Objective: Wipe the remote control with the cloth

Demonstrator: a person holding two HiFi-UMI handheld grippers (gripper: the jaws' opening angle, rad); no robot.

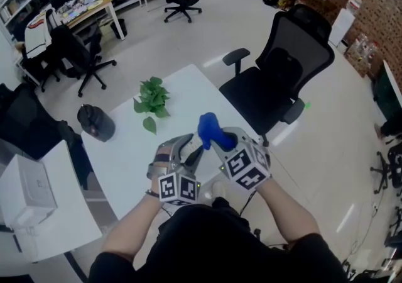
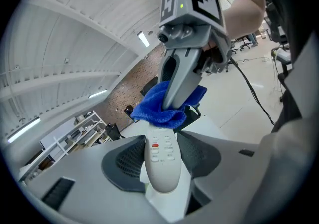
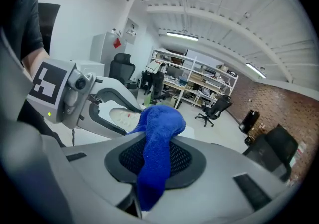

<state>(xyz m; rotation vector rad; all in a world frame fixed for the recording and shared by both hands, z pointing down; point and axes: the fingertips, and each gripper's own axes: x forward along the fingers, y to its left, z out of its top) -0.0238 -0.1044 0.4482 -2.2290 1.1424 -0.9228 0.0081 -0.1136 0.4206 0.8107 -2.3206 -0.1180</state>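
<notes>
Both grippers are held up over the white table (image 1: 125, 156). My left gripper (image 1: 190, 151) is shut on a white remote control (image 2: 162, 161) with a red button, which sticks out forward between its jaws. My right gripper (image 1: 220, 141) is shut on a blue cloth (image 1: 212, 129), bunched between its jaws (image 3: 155, 156). In the left gripper view the cloth (image 2: 167, 104) lies against the far end of the remote, with the right gripper (image 2: 183, 76) coming down from above. In the right gripper view the remote (image 3: 122, 116) shows just behind the cloth. The head view hides the remote.
On the table stand a small green plant (image 1: 152, 100) and, at the far left corner, a dark round object (image 1: 95, 122). A black office chair (image 1: 282, 74) is at the table's right side. A white desk with a box (image 1: 38, 187) is at the left.
</notes>
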